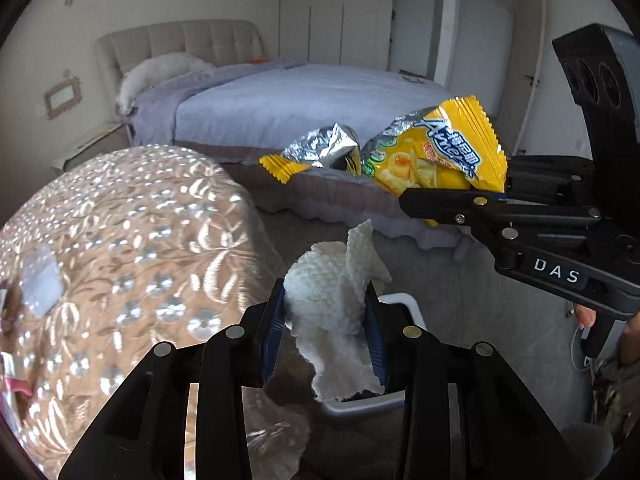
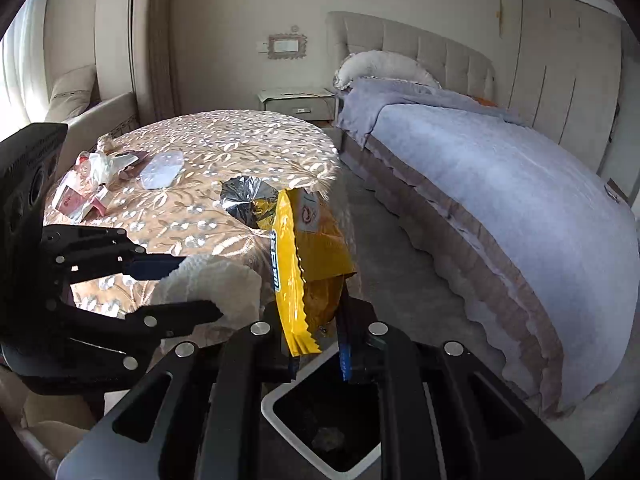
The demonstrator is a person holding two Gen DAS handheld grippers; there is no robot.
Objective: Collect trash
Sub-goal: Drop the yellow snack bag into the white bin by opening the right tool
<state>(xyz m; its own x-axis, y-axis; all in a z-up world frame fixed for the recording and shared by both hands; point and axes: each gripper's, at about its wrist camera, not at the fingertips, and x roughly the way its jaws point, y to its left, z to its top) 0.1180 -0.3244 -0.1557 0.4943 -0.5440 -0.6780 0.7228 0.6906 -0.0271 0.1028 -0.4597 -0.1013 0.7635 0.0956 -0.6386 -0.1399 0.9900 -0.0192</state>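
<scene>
Left claw (image 1: 326, 332) grips crumpled paper towel (image 1: 332, 300); right claw (image 2: 316, 336) pinches yellow snack wrapper (image 2: 308, 248) above bin (image 2: 280, 408).

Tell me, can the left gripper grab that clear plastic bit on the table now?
Probably not: the left gripper is shut on a paper towel, so the clear plastic must wait.

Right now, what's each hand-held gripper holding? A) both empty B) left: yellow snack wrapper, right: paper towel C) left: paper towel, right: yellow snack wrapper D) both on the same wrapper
C: the left hand-held gripper is closed on the crumpled white paper towel, and the right hand-held gripper pinches the yellow snack wrapper, both near the white trash bin.
</scene>
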